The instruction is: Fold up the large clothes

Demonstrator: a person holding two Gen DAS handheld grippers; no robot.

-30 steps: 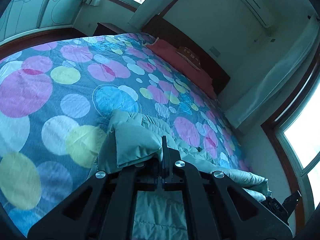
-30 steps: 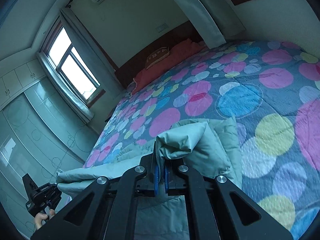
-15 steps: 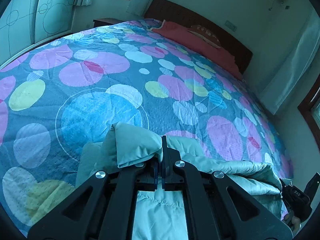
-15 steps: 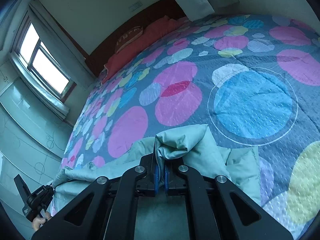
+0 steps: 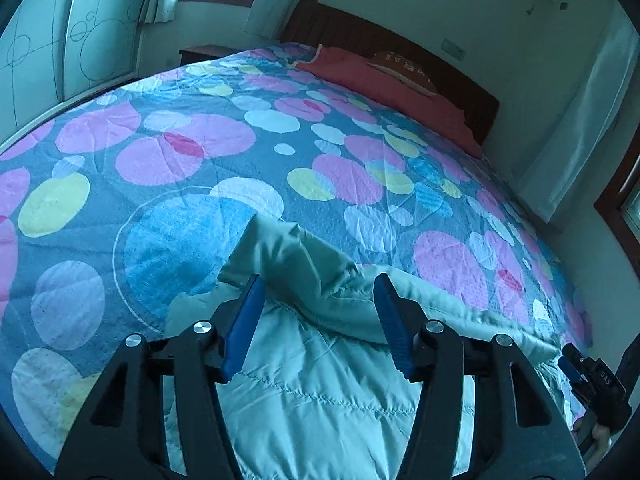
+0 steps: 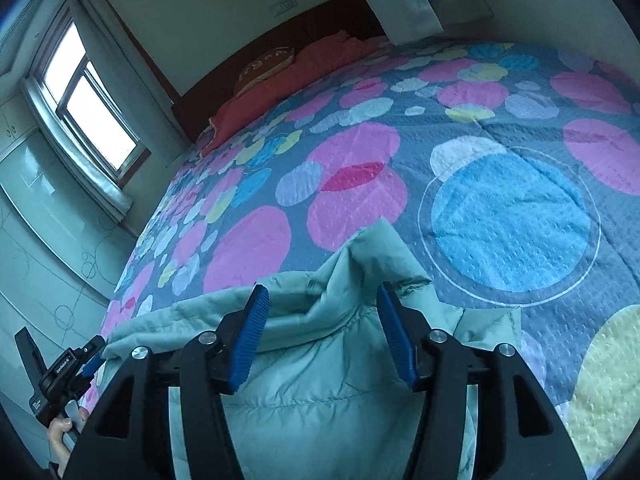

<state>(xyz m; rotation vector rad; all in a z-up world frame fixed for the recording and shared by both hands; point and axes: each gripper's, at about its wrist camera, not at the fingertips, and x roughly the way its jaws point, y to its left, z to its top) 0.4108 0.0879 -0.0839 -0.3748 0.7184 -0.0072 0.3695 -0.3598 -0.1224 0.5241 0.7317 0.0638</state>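
Two tools worked one garment: the pale green quilted jacket (image 5: pixel 320 392) lay on the bed (image 5: pixel 168 184), its folded edge running crosswise from the left tool (image 5: pixel 316 320) to the right tool (image 6: pixel 318 320). Both tools' jaws were opening, pads off the cloth, a raised corner standing loose between each pair. Neither hand seemed nearer.

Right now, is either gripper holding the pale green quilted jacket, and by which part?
Nothing is held. Both the left gripper and right gripper are opening; the pale green quilted jacket's bunched folded edge lies loose between them.
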